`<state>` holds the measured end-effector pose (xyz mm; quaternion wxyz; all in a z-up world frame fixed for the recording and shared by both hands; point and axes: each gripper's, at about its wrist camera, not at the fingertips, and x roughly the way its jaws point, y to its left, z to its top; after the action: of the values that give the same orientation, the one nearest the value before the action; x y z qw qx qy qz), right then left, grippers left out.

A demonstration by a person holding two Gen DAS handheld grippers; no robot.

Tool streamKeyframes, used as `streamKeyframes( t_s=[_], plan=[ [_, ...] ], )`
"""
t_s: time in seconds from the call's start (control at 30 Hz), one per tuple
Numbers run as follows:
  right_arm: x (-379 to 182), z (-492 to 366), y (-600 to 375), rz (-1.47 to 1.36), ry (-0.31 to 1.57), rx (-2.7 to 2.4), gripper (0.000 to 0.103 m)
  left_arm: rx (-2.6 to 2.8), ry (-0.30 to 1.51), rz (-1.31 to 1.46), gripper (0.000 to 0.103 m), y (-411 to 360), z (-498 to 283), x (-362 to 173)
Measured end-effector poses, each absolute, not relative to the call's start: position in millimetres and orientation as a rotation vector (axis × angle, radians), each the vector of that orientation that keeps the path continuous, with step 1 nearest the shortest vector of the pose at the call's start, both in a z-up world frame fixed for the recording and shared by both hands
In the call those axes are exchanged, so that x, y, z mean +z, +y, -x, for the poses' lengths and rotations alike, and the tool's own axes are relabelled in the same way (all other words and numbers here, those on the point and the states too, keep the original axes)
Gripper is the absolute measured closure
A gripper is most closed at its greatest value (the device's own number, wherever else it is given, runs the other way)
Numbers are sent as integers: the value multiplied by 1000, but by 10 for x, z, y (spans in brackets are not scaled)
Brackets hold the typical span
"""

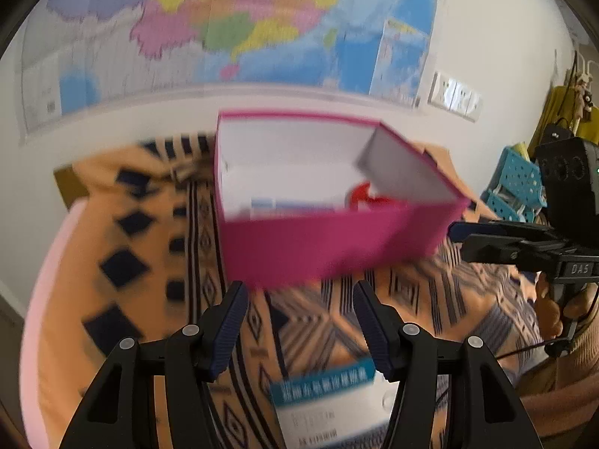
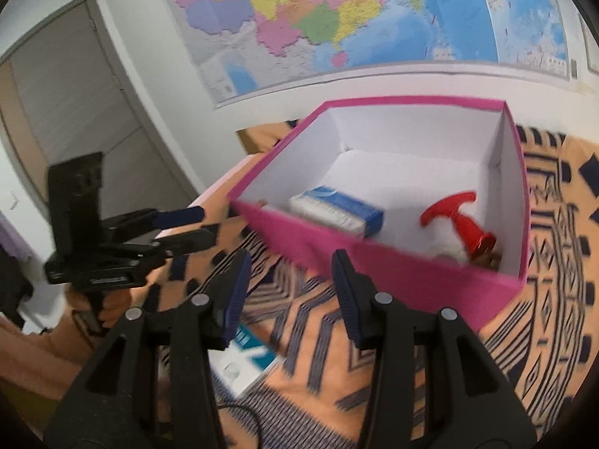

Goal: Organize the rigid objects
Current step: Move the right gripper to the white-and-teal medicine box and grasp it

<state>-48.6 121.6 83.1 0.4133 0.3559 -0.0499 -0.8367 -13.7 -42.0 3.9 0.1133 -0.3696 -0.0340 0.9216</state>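
Patterned orange blanket (image 2: 393, 366) is cushioning everything; you're hovering both open, empty tongs, left gripper (image 1: 299, 321) and right gripper (image 2: 290, 292), near the light, stiff white-and-teal carton (image 1: 329, 404) at six o'clock — pinch its long edges.

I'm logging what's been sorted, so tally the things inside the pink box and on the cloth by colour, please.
Blue and white: 2, a small carton inside the pink box and a flat box on the patterned cloth.
Red: 1, a T-handled object inside the box.
Total: 3.
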Motion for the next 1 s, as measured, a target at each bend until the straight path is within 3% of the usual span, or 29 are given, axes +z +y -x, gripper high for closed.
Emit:
streamKeyframes(
  t_s=[0.53, 1.0],
  plan=[
    [159, 109, 1005, -1103, -144, -1925, 56, 2587, -175, 1305, 43, -383, -226, -500],
    [-46, 70, 893, -1149, -189, -1872, 56, 2573, -201, 1324, 43, -355, -320, -548]
  ],
)
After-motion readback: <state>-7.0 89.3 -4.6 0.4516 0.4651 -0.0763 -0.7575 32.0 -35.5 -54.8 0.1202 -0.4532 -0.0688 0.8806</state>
